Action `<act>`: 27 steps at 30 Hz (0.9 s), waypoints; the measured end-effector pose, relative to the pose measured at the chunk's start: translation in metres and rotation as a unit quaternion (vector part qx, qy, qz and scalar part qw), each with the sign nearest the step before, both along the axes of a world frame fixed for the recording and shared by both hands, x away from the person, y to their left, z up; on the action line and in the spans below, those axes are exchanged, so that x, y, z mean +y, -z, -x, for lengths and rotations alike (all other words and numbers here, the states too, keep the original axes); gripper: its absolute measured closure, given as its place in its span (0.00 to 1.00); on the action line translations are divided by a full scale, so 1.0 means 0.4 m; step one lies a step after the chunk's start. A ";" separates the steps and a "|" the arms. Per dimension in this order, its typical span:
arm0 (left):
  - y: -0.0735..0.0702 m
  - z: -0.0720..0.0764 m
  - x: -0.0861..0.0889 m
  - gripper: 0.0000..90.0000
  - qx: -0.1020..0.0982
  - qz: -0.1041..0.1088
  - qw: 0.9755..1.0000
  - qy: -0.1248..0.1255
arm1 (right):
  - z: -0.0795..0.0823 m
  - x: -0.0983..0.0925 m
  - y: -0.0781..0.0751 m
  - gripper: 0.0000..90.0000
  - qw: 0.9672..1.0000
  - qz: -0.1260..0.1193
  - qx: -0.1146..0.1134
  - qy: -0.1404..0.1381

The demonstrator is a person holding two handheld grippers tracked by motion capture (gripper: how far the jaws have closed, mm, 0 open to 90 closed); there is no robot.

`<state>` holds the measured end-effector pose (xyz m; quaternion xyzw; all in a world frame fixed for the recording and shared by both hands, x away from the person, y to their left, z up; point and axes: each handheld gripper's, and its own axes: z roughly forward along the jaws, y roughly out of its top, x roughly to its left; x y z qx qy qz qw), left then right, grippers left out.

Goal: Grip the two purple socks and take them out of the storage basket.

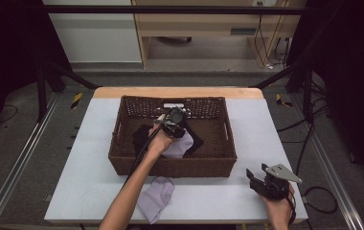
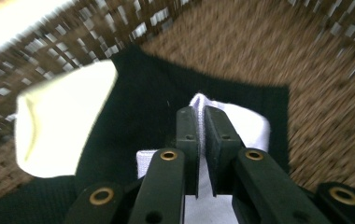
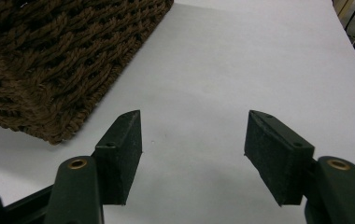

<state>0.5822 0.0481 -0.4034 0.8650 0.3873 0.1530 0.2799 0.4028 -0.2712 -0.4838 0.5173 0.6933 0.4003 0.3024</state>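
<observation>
Two tools: left tool (image 2: 202, 122) pinches a pale cloth (image 2: 245, 122) inside the basket (image 1: 170, 167), over a black cloth (image 2: 143, 102); right tool (image 3: 193, 140) gapes, holding nothing.
Edges: basket corner near right tool.
Surface: white counter (image 1: 266, 139); lilac cloth (image 1: 156, 196) at front edge.

We see a grey floor (image 1: 27, 143) around the white table (image 1: 247, 191). Beyond it stand a wooden desk (image 1: 194, 24) and a white wall panel (image 1: 94, 38), with dark curtains (image 1: 347, 57) at both sides.

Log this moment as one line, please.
left gripper: shut on pale sock in basket | right gripper: open, over table | second pale sock: on table
</observation>
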 end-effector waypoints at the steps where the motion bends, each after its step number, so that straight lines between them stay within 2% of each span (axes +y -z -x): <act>1: -0.010 0.005 0.003 0.93 -0.010 0.005 1.000 0.000 | 0.000 -0.001 0.000 0.41 1.000 0.000 0.001 0.000; 3: -0.027 0.017 0.007 0.93 -0.028 0.020 0.999 -0.004 | -0.002 -0.001 0.001 0.41 1.000 0.000 0.000 0.002; 6: -0.051 0.040 0.015 0.94 -0.056 0.050 0.997 -0.008 | 0.000 0.001 -0.002 0.41 1.000 -0.003 0.002 0.001; 9: -0.073 0.062 0.026 0.94 -0.075 0.088 0.993 -0.010 | 0.001 -0.001 -0.003 0.41 1.000 -0.002 -0.001 0.004; 12: -0.101 0.083 0.045 0.94 -0.094 0.116 0.989 -0.012 | 0.000 -0.002 -0.002 0.42 1.000 0.000 -0.001 0.004; 17: -0.159 0.122 0.091 0.94 -0.127 0.161 0.979 -0.013 | -0.001 -0.002 -0.001 0.44 1.000 0.001 -0.002 0.003; 19: -0.183 0.142 0.115 0.94 -0.142 0.181 0.973 -0.012 | 0.000 -0.002 -0.002 0.44 1.000 0.002 -0.002 0.003; 20: -0.192 0.151 0.126 0.94 -0.149 0.187 0.971 -0.014 | 0.000 -0.002 -0.002 0.44 1.000 0.002 -0.003 0.003; 21: -0.199 0.159 0.135 0.94 -0.154 0.188 0.970 -0.013 | 0.000 -0.002 -0.002 0.44 1.000 0.002 -0.003 0.003; 27: -0.235 0.212 0.195 0.94 -0.186 0.212 0.959 -0.014 | -0.001 -0.003 -0.002 0.45 1.000 0.004 -0.003 0.005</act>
